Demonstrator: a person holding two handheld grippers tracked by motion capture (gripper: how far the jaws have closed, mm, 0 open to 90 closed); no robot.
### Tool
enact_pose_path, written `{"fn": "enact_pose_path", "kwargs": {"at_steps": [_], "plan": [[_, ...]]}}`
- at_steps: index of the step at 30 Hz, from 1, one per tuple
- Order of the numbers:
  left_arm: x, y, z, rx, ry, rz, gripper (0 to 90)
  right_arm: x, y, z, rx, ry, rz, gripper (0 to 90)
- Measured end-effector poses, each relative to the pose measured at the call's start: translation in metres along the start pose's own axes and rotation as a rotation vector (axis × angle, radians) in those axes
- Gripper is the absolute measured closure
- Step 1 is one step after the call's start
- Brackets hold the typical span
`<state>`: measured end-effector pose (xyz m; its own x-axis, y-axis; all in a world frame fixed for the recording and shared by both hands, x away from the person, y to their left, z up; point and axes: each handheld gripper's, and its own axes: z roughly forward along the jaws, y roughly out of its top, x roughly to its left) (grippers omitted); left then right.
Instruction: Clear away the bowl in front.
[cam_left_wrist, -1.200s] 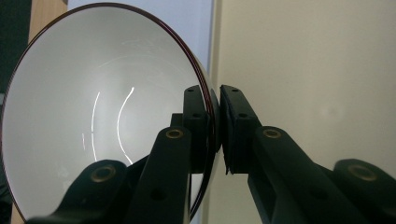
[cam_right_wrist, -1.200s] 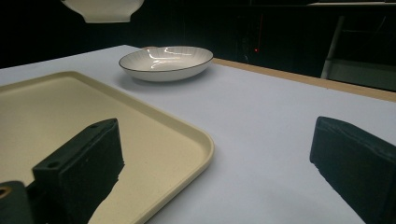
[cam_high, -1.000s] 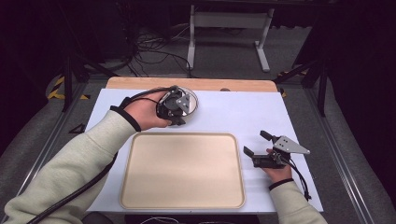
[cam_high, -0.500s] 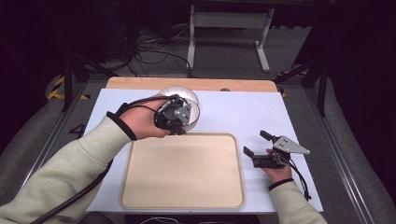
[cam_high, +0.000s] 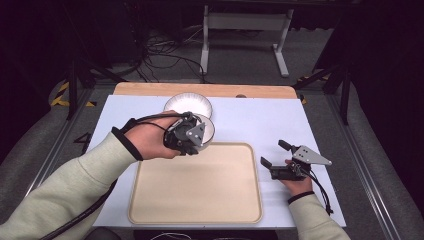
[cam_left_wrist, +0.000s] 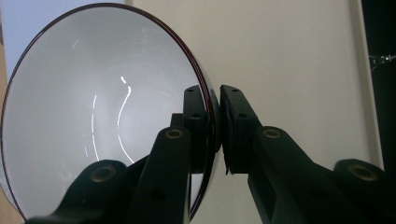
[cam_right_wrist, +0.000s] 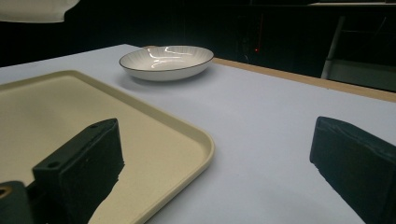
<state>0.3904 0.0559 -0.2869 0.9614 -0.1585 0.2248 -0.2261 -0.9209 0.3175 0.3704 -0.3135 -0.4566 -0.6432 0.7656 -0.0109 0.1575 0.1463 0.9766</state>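
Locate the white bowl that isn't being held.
In the high view the free white dark-rimmed bowl rests on the pale blue mat at the table's far side, just beyond the matching held bowl and the beige tray.

a wooden table (cam_high: 150, 90) carries a pale blue sheet (cam_high: 250, 120) that covers most of its top. on the sheet lie a cream tray (cam_high: 200, 192) with rounded corners and, at the far side, a white ribbed plate (cam_high: 187, 104) with a dark rim.
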Motion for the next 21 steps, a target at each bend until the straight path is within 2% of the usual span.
{"fn": "enact_pose_path", "kwargs": {"at_steps": [4,7,8,13,19,21], "plan": [[-0.007,0.004,0.001,0.008,-0.015,0.03,82.0,0.0,0.0,0.0,0.001,0.0,-0.001,2.9],[-0.011,0.005,0.001,0.011,-0.018,0.033,81.9,0.0,0.0,0.0,0.001,0.0,0.0,2.8],[-0.013,0.007,0.0,0.018,-0.02,0.049,82.0,0.0,0.0,0.0,0.001,0.0,0.0,2.9],[-0.019,0.008,0.003,0.014,-0.03,0.046,82.0,0.0,0.0,0.0,0.0,-0.001,0.0,2.8],[-0.025,0.008,0.016,0.008,-0.044,0.053,82.0,0.0,0.0,0.0,0.0,-0.001,0.001,2.8],[-0.026,0.008,0.018,0.019,-0.046,0.059,82.0,0.0,0.0,0.0,0.0,-0.001,0.001,2.9]]}}
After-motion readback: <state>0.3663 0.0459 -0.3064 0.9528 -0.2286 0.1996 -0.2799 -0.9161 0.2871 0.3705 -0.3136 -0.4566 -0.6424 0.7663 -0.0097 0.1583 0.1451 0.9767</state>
